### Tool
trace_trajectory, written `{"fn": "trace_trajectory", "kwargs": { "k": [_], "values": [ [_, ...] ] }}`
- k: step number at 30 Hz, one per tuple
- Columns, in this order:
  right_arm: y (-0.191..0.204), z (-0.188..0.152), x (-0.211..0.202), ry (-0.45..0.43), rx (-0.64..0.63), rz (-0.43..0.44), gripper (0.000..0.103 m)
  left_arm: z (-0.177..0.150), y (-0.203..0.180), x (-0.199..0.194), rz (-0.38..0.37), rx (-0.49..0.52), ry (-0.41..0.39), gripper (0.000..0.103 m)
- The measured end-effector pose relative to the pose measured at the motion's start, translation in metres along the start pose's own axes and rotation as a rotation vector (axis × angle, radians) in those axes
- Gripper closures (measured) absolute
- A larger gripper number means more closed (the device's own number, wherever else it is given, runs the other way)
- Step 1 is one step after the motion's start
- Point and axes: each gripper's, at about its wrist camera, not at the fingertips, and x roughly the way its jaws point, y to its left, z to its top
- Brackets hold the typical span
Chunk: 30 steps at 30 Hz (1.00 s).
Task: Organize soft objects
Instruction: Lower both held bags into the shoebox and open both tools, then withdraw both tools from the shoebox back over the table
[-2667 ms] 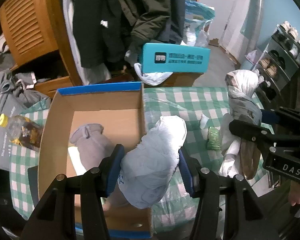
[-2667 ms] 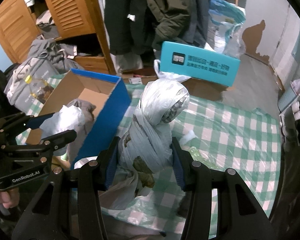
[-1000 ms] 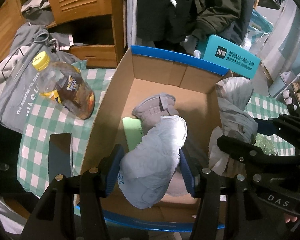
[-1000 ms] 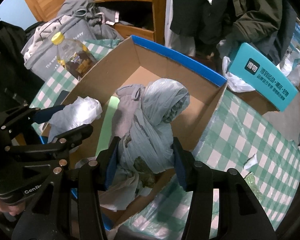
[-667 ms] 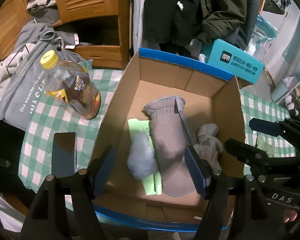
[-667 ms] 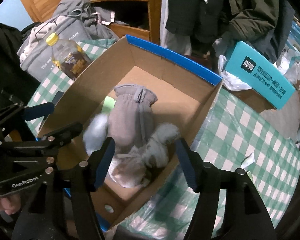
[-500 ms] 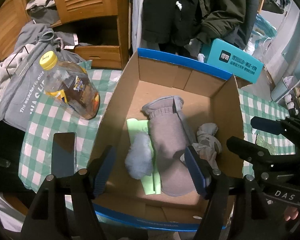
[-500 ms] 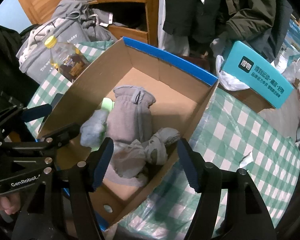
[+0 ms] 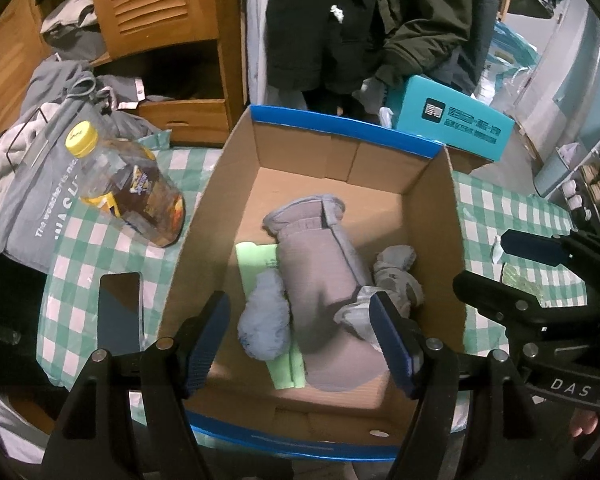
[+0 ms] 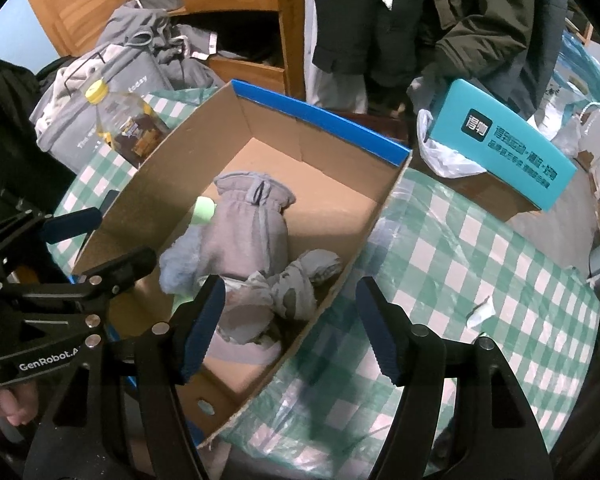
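Two bundles, one mitten (image 9: 324, 280) in the box (image 9: 432, 216); my left gripper (image 9: 300, 340) and right gripper (image 10: 288, 320) gape empty above.

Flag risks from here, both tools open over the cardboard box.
1. The right tool straddles the brown cardboard box's right wall; dropping straight down could catch the rim.
2. The clear yellow-capped bottle leans right beside the box's left wall; nudging the box might roll it.
3. The crumpled grey plastic-wrapped bundle rests against the grey knitted mitten; reaching back in with the left tool could snag either.
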Motion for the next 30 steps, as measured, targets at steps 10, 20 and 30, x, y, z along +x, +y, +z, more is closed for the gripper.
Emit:
{"fn": "trace_trajectory", "kwargs": {
  "k": [10,20,30],
  "values": [
    [-0.023,-0.013,-0.013,-0.014,0.034,-0.018,0.034,0.0,-0.026,-0.002,-0.019,0.055,-0.007,0.029],
    [-0.053,-0.033,-0.027,-0.024,0.079,-0.052,0.033,0.002,-0.057,-0.008,-0.05,0.1,-0.016,0.029],
    [-0.085,-0.055,-0.044,-0.045,0.134,-0.07,0.033,0.002,-0.091,-0.01,-0.065,0.158,-0.017,0.029]
  ]
}}
